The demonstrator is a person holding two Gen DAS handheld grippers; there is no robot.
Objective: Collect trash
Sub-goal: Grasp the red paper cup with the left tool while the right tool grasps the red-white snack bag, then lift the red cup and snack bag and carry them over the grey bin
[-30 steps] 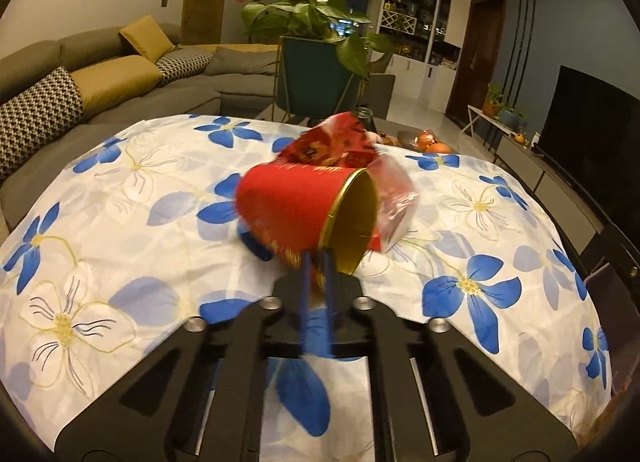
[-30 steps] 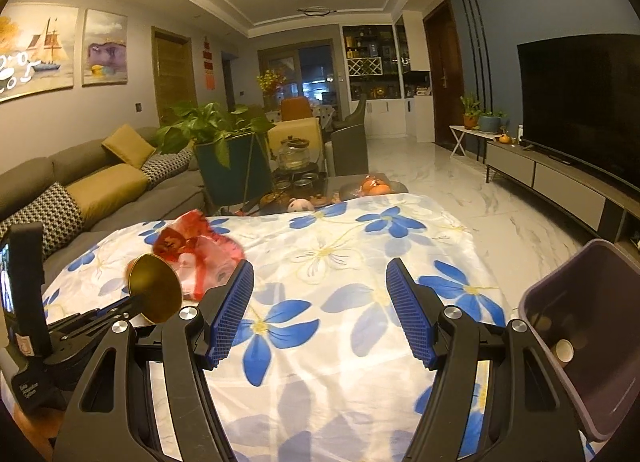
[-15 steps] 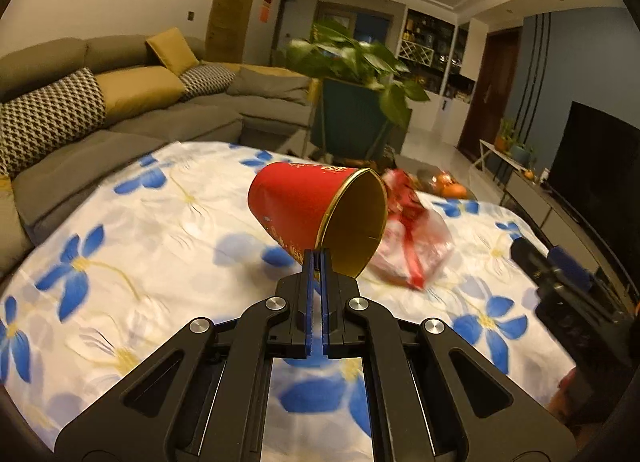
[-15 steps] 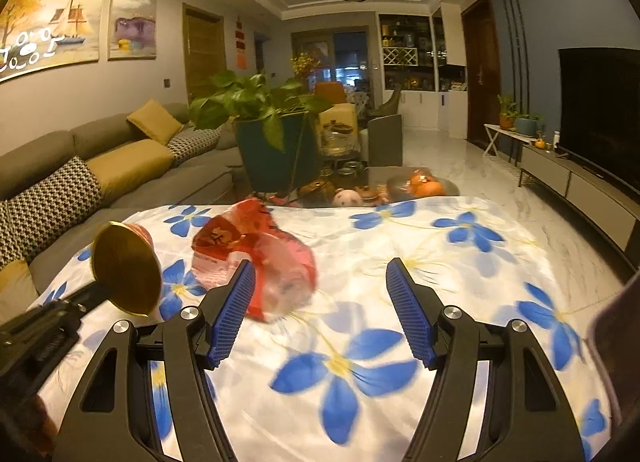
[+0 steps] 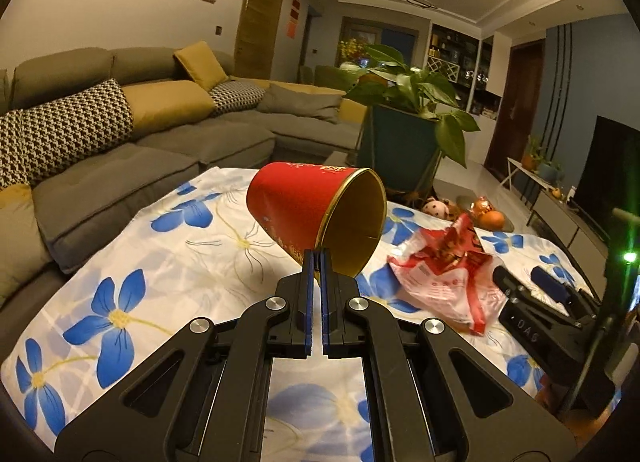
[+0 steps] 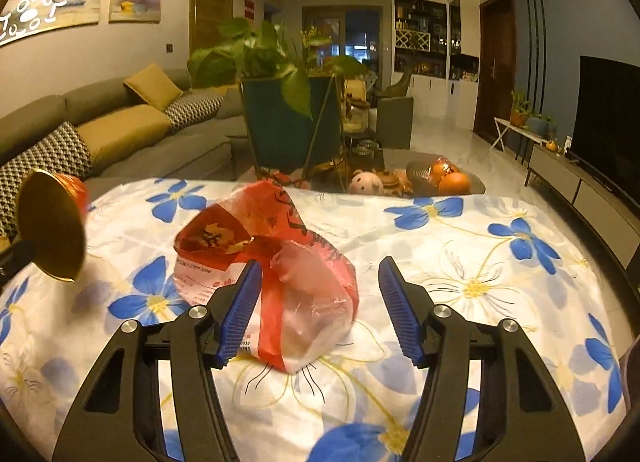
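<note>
My left gripper point(image 5: 317, 262) is shut on the rim of a red paper cup point(image 5: 304, 206) with a gold inside, held tilted above the floral tablecloth point(image 5: 140, 282). The same cup point(image 6: 52, 226) shows at the left edge of the right wrist view. A crumpled red and clear plastic bag point(image 6: 272, 262) lies on the cloth. My right gripper point(image 6: 316, 294) is open around the bag's near end, its blue pads on either side. In the left wrist view the bag point(image 5: 444, 278) sits right of the cup, with the right gripper point(image 5: 532, 294) just behind it.
A grey sofa point(image 5: 120, 150) with cushions runs along the left. A potted plant point(image 6: 288, 118) in a dark stand and a low table with oranges point(image 6: 452, 178) stand beyond the cloth's far edge. A TV unit point(image 6: 600, 190) lines the right wall.
The left gripper has lifted the cup and carried it left, away from the bag. The right gripper has moved left and forward until its open fingers flank the bag.
</note>
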